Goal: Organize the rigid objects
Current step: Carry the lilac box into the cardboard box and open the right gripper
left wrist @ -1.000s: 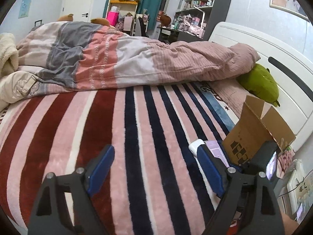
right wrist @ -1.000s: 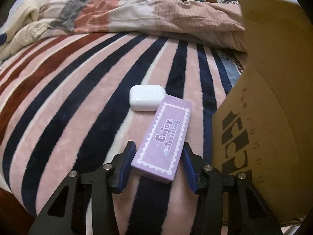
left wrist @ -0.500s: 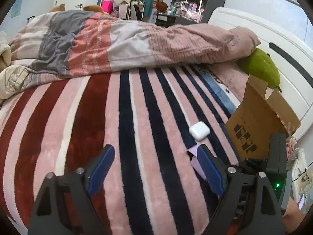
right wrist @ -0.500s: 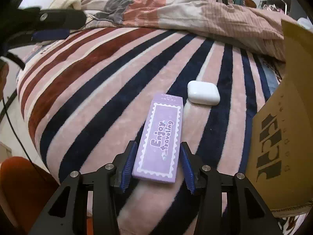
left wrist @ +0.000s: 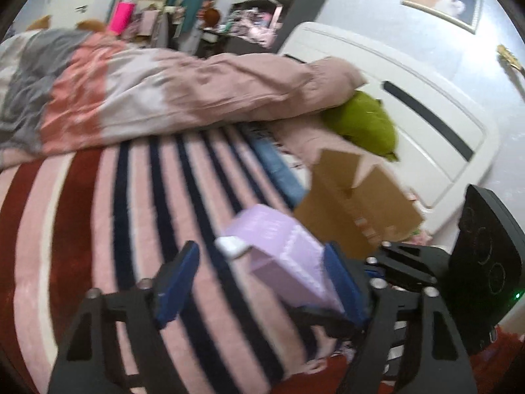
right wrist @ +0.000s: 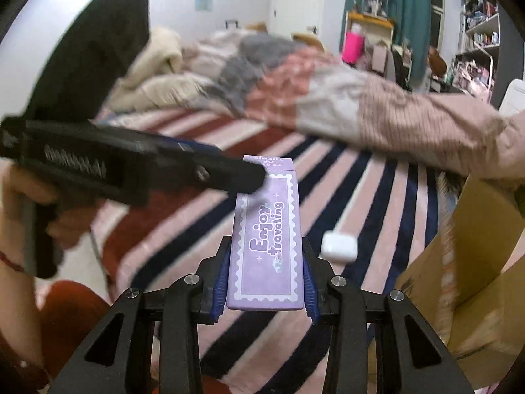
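The right gripper (right wrist: 265,287) has its blue fingers (right wrist: 221,282) clamped on the long sides of the purple box (right wrist: 267,229), held off the bed (right wrist: 377,190), while the left gripper (left wrist: 259,282) hangs wide open, gripping nothing, just beside it. To finish well, keep the squeeze firm and the box level, carry it right over the cardboard box (right wrist: 472,256), and clear the flap before letting go. The white earbud case (right wrist: 339,246) lies on the bed near the carton, likely next.

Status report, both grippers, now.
Right gripper shut on purple box, lifted. Left gripper open, empty. White case on blanket; cardboard box open alongside.
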`<action>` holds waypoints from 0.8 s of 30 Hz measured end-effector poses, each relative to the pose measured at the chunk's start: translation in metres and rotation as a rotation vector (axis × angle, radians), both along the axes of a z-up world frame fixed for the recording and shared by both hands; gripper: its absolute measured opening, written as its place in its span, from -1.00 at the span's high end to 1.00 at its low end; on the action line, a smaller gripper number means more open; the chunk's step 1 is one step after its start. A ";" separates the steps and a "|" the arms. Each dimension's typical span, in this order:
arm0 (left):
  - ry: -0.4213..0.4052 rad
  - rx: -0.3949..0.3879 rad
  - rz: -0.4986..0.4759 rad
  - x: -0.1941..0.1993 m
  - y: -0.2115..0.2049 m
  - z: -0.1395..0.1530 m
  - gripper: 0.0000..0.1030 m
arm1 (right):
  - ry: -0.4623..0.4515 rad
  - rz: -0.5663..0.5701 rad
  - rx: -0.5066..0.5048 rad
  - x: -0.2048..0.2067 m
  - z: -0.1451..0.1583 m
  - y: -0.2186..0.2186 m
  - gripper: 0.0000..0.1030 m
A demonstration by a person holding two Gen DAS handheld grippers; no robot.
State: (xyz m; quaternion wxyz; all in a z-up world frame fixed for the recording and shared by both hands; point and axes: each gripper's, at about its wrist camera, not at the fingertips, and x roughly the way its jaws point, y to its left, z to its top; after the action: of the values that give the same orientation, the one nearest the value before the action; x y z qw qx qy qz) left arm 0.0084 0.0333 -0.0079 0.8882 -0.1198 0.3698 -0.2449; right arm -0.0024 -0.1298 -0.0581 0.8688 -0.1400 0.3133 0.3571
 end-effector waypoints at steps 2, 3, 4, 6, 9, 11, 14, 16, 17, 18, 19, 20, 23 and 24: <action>-0.012 0.000 -0.039 0.005 -0.018 0.014 0.00 | 0.000 0.003 0.031 0.003 0.012 -0.011 0.35; -0.018 -0.002 -0.064 0.008 -0.030 0.022 0.16 | -0.002 -0.001 0.041 0.003 0.015 -0.016 0.35; -0.025 0.009 -0.071 0.011 -0.039 0.028 0.17 | -0.006 -0.013 0.054 0.005 0.020 -0.025 0.35; -0.029 0.029 -0.090 0.019 -0.061 0.038 0.21 | -0.014 -0.031 0.071 0.010 0.025 -0.039 0.35; -0.027 0.053 -0.128 0.034 -0.095 0.049 0.21 | -0.013 -0.066 0.106 0.018 0.032 -0.070 0.36; -0.024 0.072 -0.157 0.044 -0.120 0.054 0.21 | -0.011 -0.093 0.120 0.024 0.035 -0.091 0.36; -0.010 0.099 -0.200 0.060 -0.153 0.056 0.21 | 0.003 -0.139 0.125 0.036 0.036 -0.122 0.35; 0.005 0.118 -0.225 0.069 -0.172 0.053 0.21 | 0.025 -0.166 0.107 0.045 0.034 -0.139 0.36; 0.018 0.132 -0.238 0.075 -0.184 0.050 0.21 | 0.038 -0.176 0.094 0.050 0.033 -0.146 0.35; 0.031 0.140 -0.247 0.080 -0.191 0.047 0.21 | 0.053 -0.187 0.084 0.055 0.030 -0.152 0.35; 0.043 0.146 -0.255 0.084 -0.198 0.044 0.21 | 0.063 -0.194 0.075 0.057 0.029 -0.156 0.35; 0.053 0.151 -0.259 0.087 -0.203 0.041 0.21 | 0.082 -0.202 0.059 0.062 0.026 -0.160 0.35; 0.074 0.181 -0.253 0.093 -0.212 0.034 0.19 | 0.128 -0.215 0.024 0.074 0.019 -0.169 0.35; 0.080 0.196 -0.246 0.094 -0.214 0.033 0.08 | 0.138 -0.221 0.014 0.076 0.017 -0.170 0.34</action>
State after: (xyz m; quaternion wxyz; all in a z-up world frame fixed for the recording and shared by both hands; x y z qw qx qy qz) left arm 0.1023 -0.1806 0.0247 0.8436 0.0039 0.4387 -0.3097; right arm 0.0732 -0.2997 -0.0412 0.8801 -0.0738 0.3832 0.2703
